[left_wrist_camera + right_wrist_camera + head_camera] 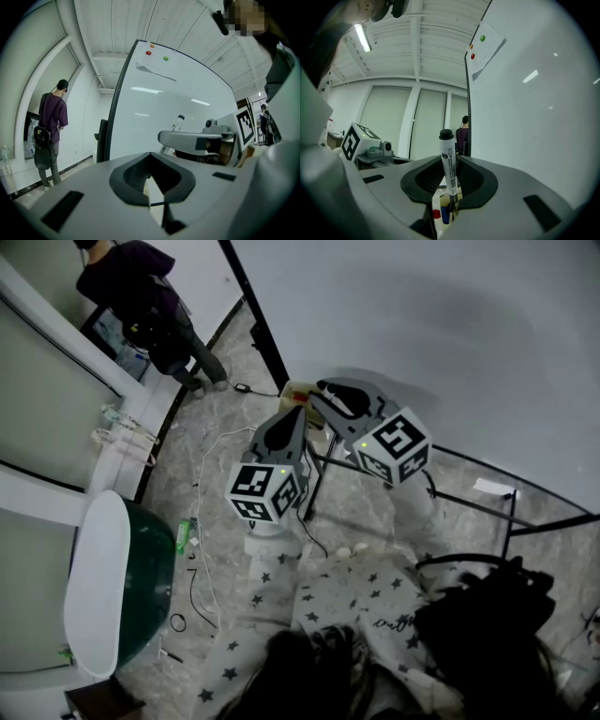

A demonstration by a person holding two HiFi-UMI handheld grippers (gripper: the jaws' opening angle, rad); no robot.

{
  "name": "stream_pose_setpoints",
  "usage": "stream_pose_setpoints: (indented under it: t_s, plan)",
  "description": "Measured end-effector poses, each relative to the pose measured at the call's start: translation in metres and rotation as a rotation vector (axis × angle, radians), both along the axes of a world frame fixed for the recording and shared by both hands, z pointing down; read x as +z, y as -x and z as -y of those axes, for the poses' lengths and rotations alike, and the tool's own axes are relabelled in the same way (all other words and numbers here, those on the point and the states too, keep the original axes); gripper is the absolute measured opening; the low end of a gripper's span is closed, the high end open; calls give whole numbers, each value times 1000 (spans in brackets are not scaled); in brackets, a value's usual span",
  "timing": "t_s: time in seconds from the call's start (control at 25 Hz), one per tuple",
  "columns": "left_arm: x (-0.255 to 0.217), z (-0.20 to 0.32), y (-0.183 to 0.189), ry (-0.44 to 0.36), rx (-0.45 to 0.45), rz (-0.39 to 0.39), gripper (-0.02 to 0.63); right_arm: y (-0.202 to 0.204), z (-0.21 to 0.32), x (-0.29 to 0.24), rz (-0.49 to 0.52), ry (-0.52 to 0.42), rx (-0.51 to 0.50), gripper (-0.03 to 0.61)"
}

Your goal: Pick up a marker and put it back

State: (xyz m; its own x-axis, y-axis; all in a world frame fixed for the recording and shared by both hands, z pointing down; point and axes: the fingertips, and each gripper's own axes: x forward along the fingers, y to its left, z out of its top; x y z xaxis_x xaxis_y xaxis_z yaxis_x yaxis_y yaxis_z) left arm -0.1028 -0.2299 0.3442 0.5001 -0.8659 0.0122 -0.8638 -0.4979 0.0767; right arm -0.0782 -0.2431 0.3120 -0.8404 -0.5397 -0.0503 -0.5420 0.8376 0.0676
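A white marker [449,164] with a black cap stands upright between the jaws of my right gripper [447,190], which is shut on its barrel. Below the jaws lies a pale box [439,214] with red and blue marker ends in it. In the head view the right gripper [328,392] points at that box [296,390] by the whiteboard [450,334]. My left gripper [298,418] hangs just beside it, to the left. Its jaws [152,187] stand slightly apart with nothing between them. From the left gripper view the held marker [177,123] sticks up out of the right gripper [187,139].
The whiteboard's black stand legs [319,474] run down between the grippers. Cables [202,549] trail over the marble floor, beside a green and white chair [122,587]. A person [150,296] in dark clothes stands far off by the wall. Star-patterned clothing [356,606] fills the bottom.
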Motion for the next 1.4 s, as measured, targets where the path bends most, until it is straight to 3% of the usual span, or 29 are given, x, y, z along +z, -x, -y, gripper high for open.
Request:
stream_pose_setpoints:
  t_s: [0.52, 1.4]
  plan:
    - [31, 5, 9, 32, -43, -3, 2, 11, 22, 67, -37, 116, 5, 83]
    - [67, 3, 15, 81, -31, -34, 2, 27, 13, 115, -113, 112, -7, 84]
